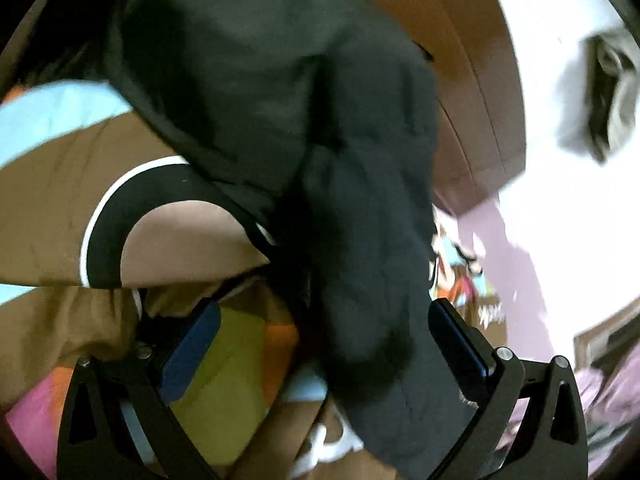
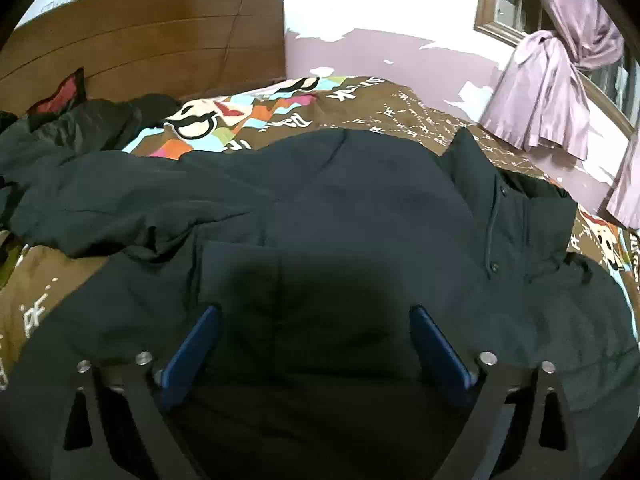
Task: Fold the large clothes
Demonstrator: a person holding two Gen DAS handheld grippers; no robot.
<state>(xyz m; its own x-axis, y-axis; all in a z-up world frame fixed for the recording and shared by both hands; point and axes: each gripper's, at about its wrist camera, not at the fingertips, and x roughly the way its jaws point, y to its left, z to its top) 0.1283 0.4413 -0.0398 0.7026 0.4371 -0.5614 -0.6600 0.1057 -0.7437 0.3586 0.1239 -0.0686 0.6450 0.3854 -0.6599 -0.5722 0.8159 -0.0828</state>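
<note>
Bulky dark padded jacket (image 2: 320, 208) sprawls across the brown patterned bedspread (image 2: 360, 112), blocking everything ahead; open bedspread only at twelve o'clock. Brown wooden headboard (image 2: 140, 40) walls off ten o'clock, knotted lilac curtain (image 2: 548, 80) crowds two o'clock

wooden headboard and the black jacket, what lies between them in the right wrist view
In the right wrist view, the patterned brown bedspread lies between the wooden headboard and the black jacket, with a dark crumpled garment at the left.
</note>
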